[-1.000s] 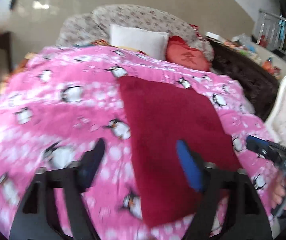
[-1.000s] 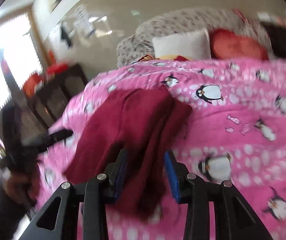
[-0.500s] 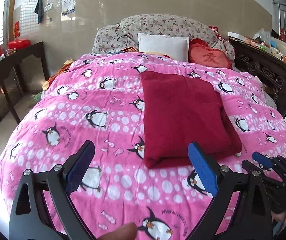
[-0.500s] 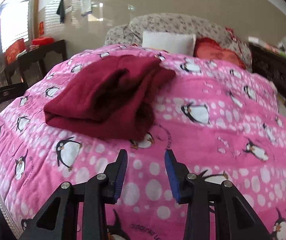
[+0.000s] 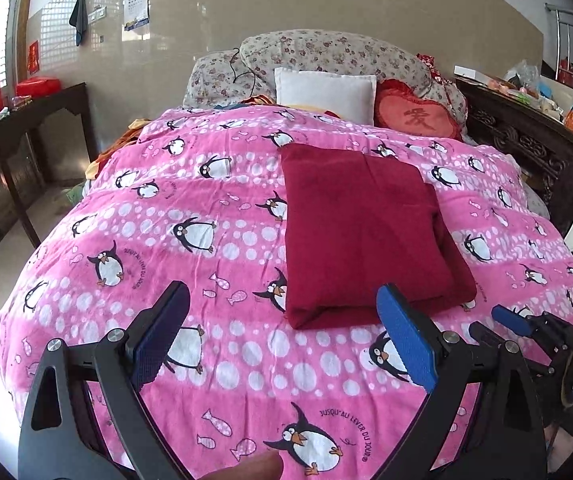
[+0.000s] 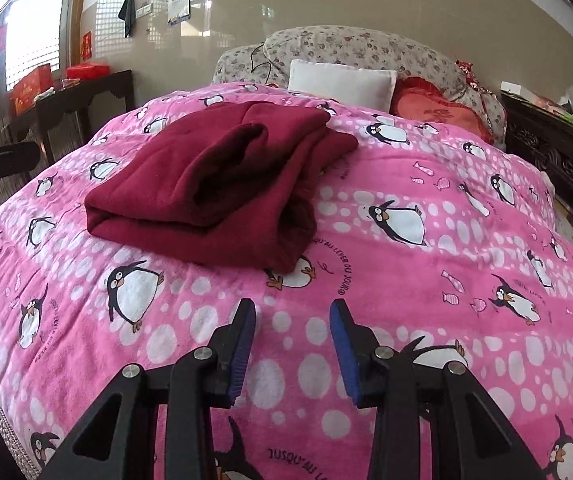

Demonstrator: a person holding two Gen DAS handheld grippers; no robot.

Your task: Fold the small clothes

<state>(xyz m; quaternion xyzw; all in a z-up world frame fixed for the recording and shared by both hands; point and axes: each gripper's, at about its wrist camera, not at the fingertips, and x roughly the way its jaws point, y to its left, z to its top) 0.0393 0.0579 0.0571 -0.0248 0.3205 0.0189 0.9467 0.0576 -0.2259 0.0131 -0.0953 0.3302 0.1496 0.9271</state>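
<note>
A dark red garment [image 5: 366,232] lies folded into a thick rectangle on the pink penguin blanket [image 5: 206,216]; it also shows in the right wrist view [image 6: 214,184], left of centre. My left gripper [image 5: 282,328] is wide open and empty, held above the blanket just short of the garment's near edge. My right gripper [image 6: 292,340] is open and empty, above the blanket, nearer than the garment and to its right. The right gripper also shows at the lower right of the left wrist view [image 5: 526,328].
Pillows [image 5: 326,88] and a red heart cushion [image 5: 414,116] lie at the head of the bed. A dark side table [image 5: 26,120] stands left, carved dark furniture [image 5: 526,148] right. The blanket [image 6: 446,240] covers the whole bed.
Both grippers have pulled back from the garment toward the foot of the bed. The right gripper let the garment go, and it now lies folded and still.
</note>
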